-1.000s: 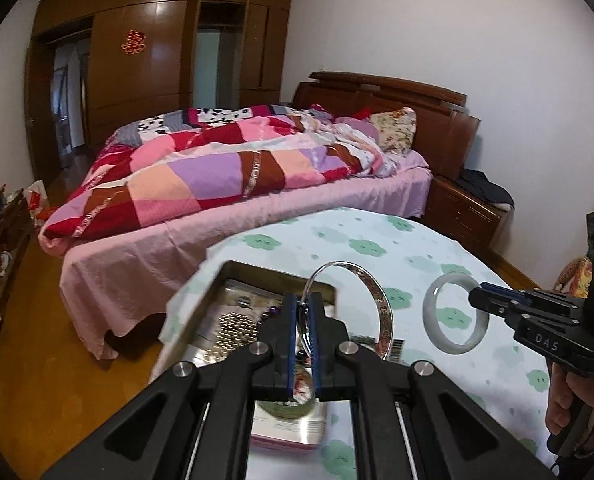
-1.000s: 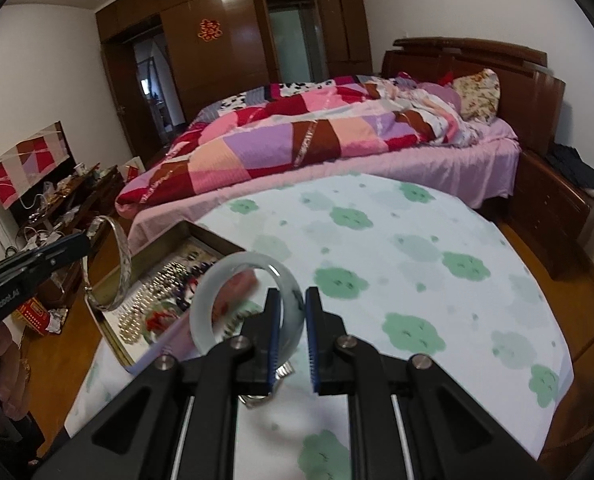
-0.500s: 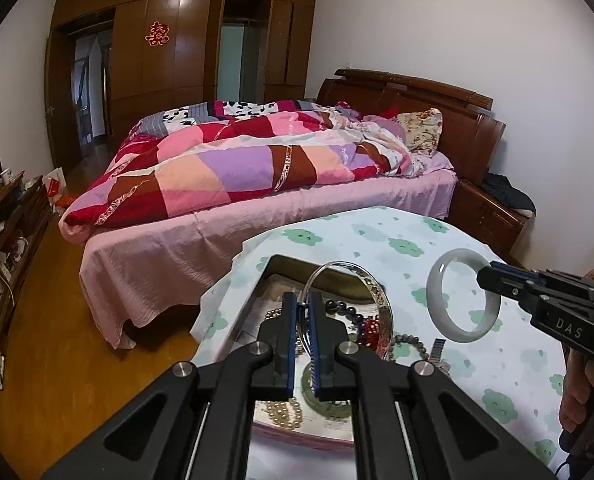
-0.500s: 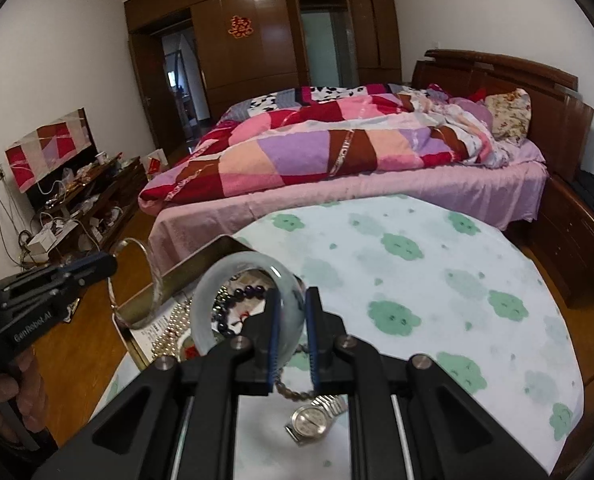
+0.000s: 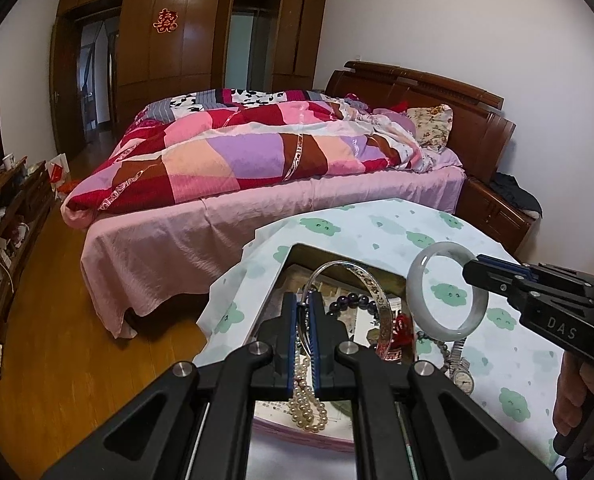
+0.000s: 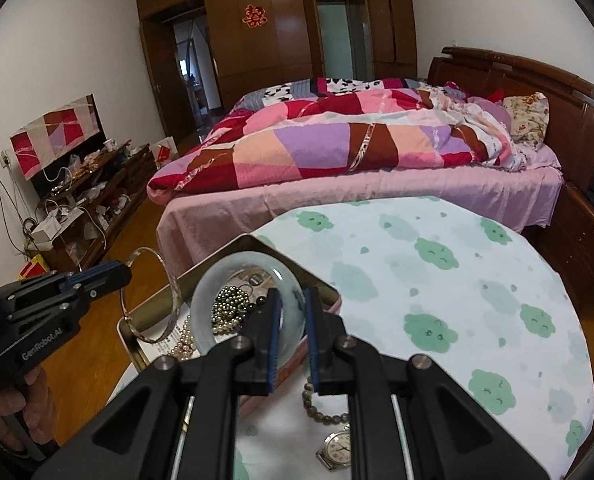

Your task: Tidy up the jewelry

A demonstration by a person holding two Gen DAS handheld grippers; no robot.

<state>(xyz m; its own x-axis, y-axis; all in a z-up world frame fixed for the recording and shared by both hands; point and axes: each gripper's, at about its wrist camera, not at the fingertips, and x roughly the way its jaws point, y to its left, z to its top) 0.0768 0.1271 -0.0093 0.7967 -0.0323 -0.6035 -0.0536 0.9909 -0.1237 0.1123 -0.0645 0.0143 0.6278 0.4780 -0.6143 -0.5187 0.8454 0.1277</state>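
Note:
My left gripper (image 5: 305,312) is shut on a silver bangle (image 5: 377,300) and holds it upright above the open metal jewelry tin (image 5: 337,258). It shows in the right wrist view too (image 6: 149,296). My right gripper (image 6: 291,312) is shut on a pale jade bangle (image 6: 217,292), held above the tin's right edge; it also shows in the left wrist view (image 5: 445,292). In the tin lie a pearl strand (image 5: 307,404), dark beads (image 5: 353,300) and a red charm (image 5: 403,326). A wristwatch (image 6: 337,446) and a brown bead bracelet (image 6: 317,404) lie on the cloth beside the tin.
The tin stands at the left edge of a round table with a white cloth with green clouds (image 6: 457,280). Behind it is a bed with a patchwork quilt (image 5: 257,152). A cluttered low cabinet (image 6: 89,200) stands on the left of the wooden floor.
Both grippers have pulled back and risen with their bangles still held. The tin, watch and bead bracelet now show more fully below them.

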